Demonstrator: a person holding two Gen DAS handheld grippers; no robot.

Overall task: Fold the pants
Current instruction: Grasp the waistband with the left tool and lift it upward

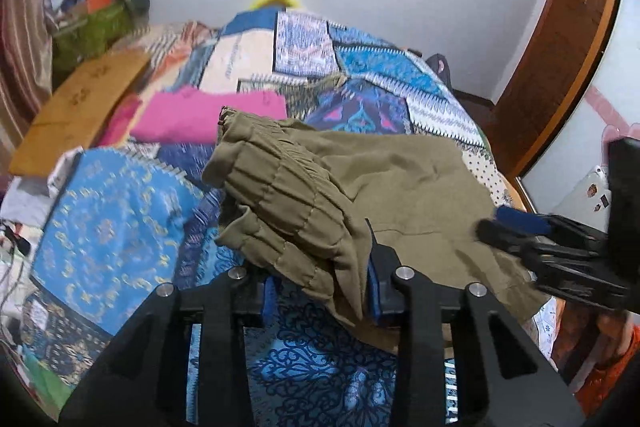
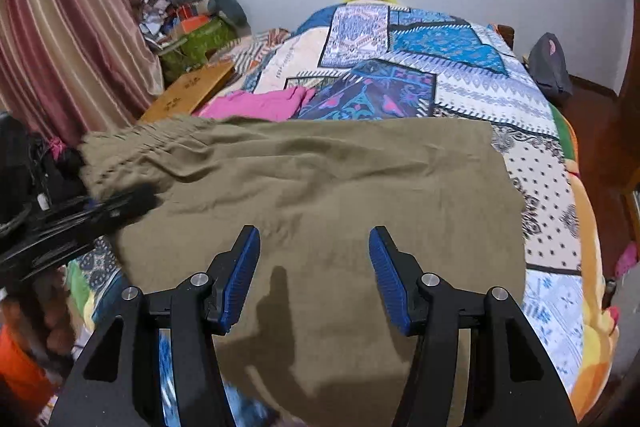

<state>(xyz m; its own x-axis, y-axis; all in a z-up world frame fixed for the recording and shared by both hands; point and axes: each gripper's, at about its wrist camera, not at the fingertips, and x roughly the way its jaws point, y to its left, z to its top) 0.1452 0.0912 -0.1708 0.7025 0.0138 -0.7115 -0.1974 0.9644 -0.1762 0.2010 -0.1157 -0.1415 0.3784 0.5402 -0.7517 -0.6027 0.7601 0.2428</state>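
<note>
Lying across the near end of a bed, olive-green pants spread over a patchwork quilt, their gathered elastic waistband bunched and lifted on the person's left. The left claw pinches that waistband edge, cloth draped between its blue pads. The right claw hangs spread above the flat cloth, gripping nothing. The fabric looks light, soft and limp, likely to sag and wrinkle wherever it is unsupported, so the firmest holds appear to be the thick waistband and the hem corners rather than the loose middle. The pants' long axis runs side to side across the bed, waistband to the left, the leg end toward the right. A pink garment lies just beyond, with a wooden board near the curtain.
</note>
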